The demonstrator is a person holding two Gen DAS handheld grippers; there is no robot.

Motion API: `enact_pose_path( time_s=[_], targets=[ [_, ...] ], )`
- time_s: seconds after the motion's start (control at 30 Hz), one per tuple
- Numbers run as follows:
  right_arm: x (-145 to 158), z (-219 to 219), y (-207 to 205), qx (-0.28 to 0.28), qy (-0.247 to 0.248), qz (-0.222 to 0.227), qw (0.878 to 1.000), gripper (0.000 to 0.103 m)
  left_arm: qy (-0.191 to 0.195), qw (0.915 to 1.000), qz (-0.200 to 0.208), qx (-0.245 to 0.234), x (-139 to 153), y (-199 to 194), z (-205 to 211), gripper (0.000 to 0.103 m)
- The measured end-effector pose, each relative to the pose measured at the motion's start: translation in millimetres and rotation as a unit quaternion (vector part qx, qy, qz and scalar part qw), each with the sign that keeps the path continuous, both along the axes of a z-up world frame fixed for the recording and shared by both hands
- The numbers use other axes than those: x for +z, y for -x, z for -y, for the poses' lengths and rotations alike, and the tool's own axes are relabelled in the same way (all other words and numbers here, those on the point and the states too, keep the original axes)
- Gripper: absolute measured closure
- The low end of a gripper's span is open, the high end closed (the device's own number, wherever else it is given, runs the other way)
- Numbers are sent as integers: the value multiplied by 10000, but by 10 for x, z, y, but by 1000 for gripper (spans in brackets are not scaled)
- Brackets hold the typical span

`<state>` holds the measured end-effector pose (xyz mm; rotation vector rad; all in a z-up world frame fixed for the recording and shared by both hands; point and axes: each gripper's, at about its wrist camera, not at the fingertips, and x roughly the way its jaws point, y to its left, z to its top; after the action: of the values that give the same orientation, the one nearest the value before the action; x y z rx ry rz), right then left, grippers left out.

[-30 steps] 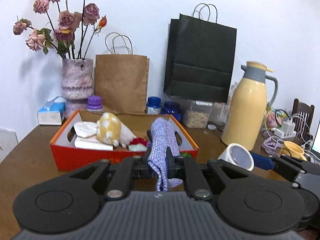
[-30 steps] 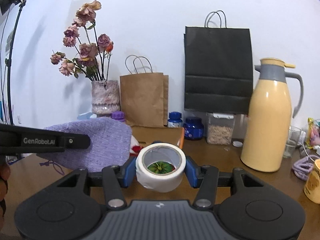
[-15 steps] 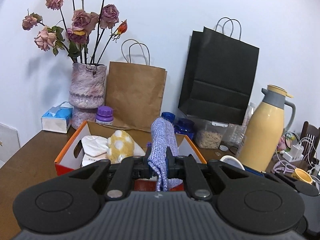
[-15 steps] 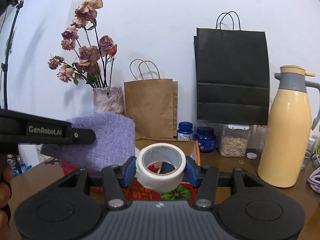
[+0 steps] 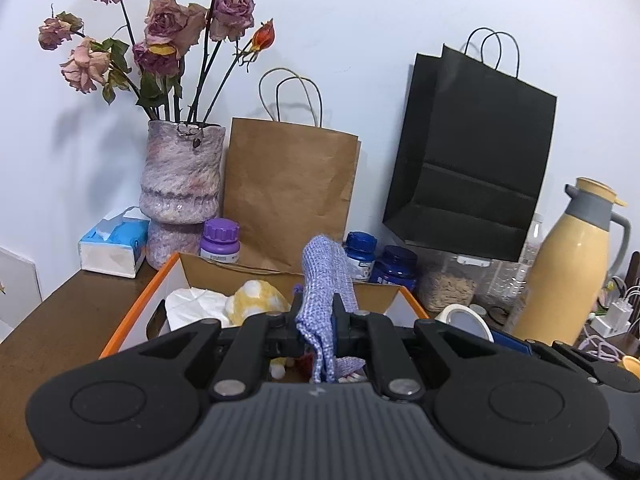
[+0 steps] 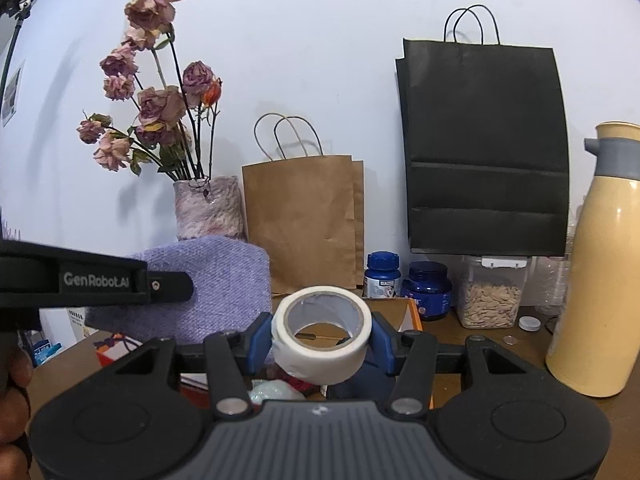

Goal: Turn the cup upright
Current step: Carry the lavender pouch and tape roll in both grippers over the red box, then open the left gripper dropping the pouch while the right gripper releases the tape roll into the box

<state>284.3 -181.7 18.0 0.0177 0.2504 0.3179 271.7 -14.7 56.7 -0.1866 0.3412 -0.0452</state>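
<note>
The left tool (image 5: 316, 322) is clamped narrow on a purple-blue woven cloth (image 5: 326, 284), which stands up between its black fingers and hangs a little below them. The right tool (image 6: 320, 338) grips a roll of white tape (image 6: 320, 334) between its blue pads (image 6: 258, 338), the roll's hole facing the camera. In the right wrist view the left tool's black finger, printed GenRobot.AI, crosses from the left in front of the cloth, and part of a hand (image 6: 16, 384) shows at the left edge.

Just beyond both tools sits an open orange cardboard box (image 5: 136, 300) on the brown tabletop (image 5: 52, 328); inside lie crumpled white paper (image 5: 196, 306) and a yellow soft toy with white spots (image 5: 256, 300). No cup can be made out clearly in either view; only a small yellow rim (image 5: 632, 360) shows at the far right edge of the left wrist view, too cut off to tell what it is.

Behind the box stand a purple-capped bottle (image 5: 220, 240), two blue jars (image 5: 394, 266), a clear container of seeds (image 6: 490, 296) and a tissue box (image 5: 114, 242). To the right is a yellow flask with a grey collar (image 5: 572, 268). Against the white wall lean a brown paper bag (image 5: 288, 196) and a black paper bag (image 5: 472, 160), beside a mottled pink vase (image 5: 182, 172) of dried roses (image 5: 172, 28).
</note>
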Motion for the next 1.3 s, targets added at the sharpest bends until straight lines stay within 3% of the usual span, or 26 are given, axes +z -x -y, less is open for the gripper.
enact_pose_path(
  time_s=[0.57, 1.03, 1.13, 1.23, 1.3],
  targets=[
    [-129, -132, -701, 39, 174, -133, 9998, 52, -312, 9994, -111, 44, -167, -694, -32, 92],
    [-262, -211, -907, 69, 368, -316, 9988, 52, -512, 9984, -220, 1, -284, -857, -58, 90],
    [-271, -223, -907, 86, 401, -353, 9985, 51, -574, 9980, -248, 117, -308, -861, -57, 80],
    [-284, -219, -929, 108, 397, -491, 9979, 50, -648, 9975, -245, 168, -337, -857, -77, 59],
    [-292, -211, -936, 95, 394, -545, 9977, 35, -745, 9967, -192, 270, -347, -840, -95, 45]
  ],
)
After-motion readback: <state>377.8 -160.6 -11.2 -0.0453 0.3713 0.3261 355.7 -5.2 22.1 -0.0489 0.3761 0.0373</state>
